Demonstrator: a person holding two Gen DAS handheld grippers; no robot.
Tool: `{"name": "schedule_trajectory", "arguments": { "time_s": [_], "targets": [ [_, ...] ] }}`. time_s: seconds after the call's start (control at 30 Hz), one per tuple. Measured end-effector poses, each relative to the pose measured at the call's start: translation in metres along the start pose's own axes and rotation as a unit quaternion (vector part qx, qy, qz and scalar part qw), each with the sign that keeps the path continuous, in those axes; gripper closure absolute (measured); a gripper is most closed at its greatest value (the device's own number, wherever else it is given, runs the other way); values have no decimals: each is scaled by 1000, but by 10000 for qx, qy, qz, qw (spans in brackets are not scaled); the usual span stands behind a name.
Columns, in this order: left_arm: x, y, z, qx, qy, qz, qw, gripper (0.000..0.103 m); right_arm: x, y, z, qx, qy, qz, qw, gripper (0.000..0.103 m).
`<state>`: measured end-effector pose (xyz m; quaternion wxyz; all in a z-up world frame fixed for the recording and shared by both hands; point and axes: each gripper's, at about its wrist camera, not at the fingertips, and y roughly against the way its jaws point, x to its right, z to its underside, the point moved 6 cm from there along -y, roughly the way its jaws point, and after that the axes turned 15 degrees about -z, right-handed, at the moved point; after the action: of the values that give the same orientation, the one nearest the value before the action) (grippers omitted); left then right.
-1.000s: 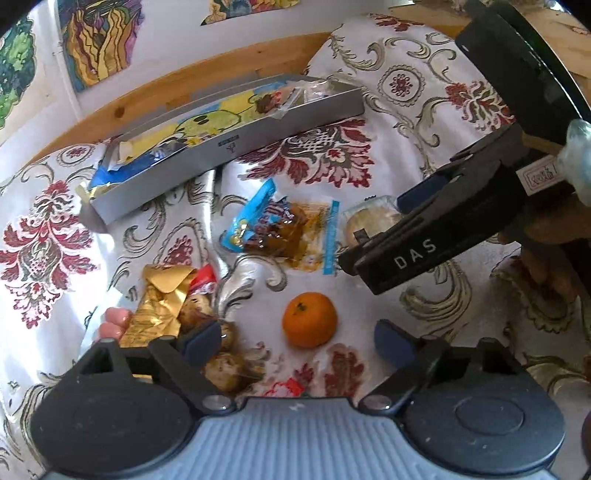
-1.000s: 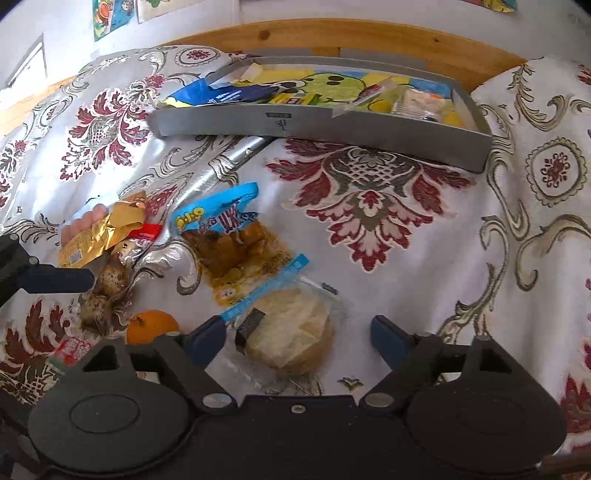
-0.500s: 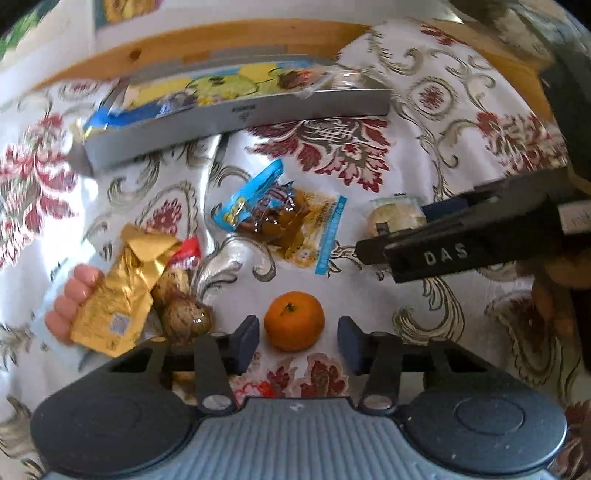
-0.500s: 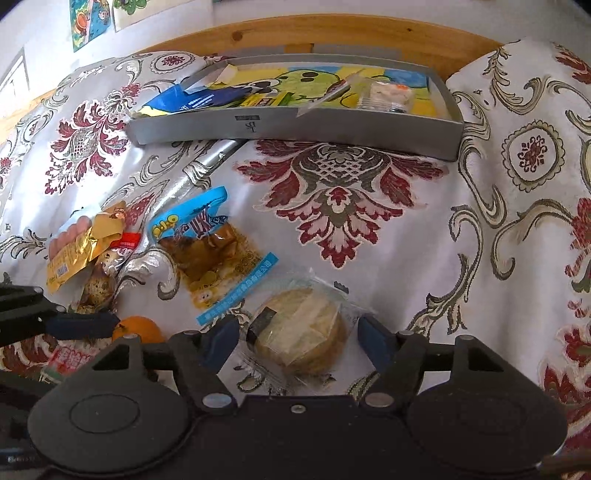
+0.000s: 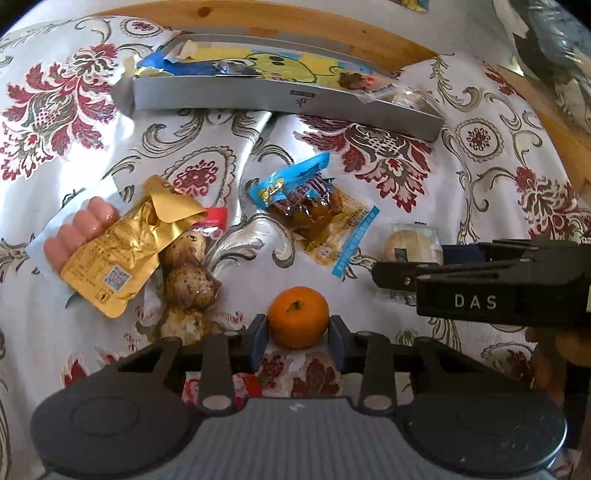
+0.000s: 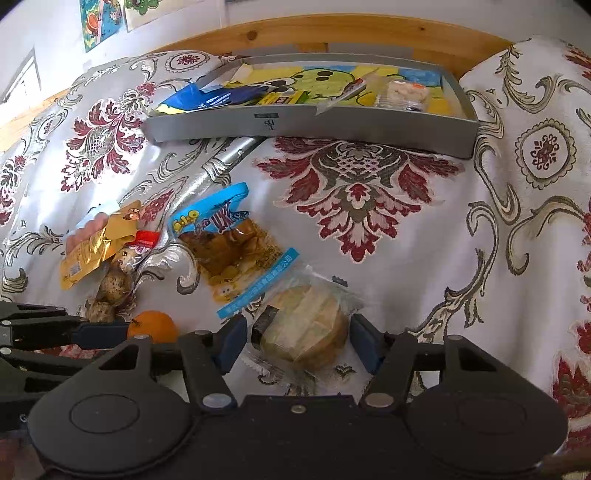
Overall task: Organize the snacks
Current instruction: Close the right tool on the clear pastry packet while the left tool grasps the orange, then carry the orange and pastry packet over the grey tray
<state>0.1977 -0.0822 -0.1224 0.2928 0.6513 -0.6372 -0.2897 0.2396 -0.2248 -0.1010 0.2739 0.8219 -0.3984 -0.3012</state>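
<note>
A small orange (image 5: 297, 317) sits on the flowered cloth with my left gripper (image 5: 297, 328) shut on it, both blue pads against its sides. A round cake in clear wrap (image 6: 306, 328) lies between the fingers of my right gripper (image 6: 297, 338), which is open; its pads stand close on either side. In the left wrist view the right gripper (image 5: 380, 275) reaches in from the right, just in front of the cake (image 5: 410, 242). The grey tray (image 5: 258, 99) at the back holds several packets.
Loose on the cloth lie a blue pack of brown snacks (image 5: 314, 210), a gold pouch (image 5: 122, 243), pink sausages (image 5: 79, 230) and a pack of speckled eggs (image 5: 188, 280). A wooden edge (image 6: 332, 33) runs behind the tray (image 6: 332, 127). A hand (image 5: 554, 354) holds the right gripper.
My left gripper moved onto the orange and its fingers went from wide open to shut on it. The right gripper's fingers narrowed around the wrapped cake.
</note>
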Motion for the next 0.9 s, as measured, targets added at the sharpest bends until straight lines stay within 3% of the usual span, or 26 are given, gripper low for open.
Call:
{"name": "schedule_trajectory", "arguments": {
  "time_s": [0.43,0.63,0.9],
  "targets": [
    [1,13,3,109,-29,3,9999,65,-13,5,2,20,568,134,9983,48],
    [2,23,5,205,-94,55,9997,65,-20,9,3,19,997,409,9942,48],
    [1,36,-2,417,-89,99,9990,65,-23,26,-2,348,1285,720,9885,48]
  ]
}}
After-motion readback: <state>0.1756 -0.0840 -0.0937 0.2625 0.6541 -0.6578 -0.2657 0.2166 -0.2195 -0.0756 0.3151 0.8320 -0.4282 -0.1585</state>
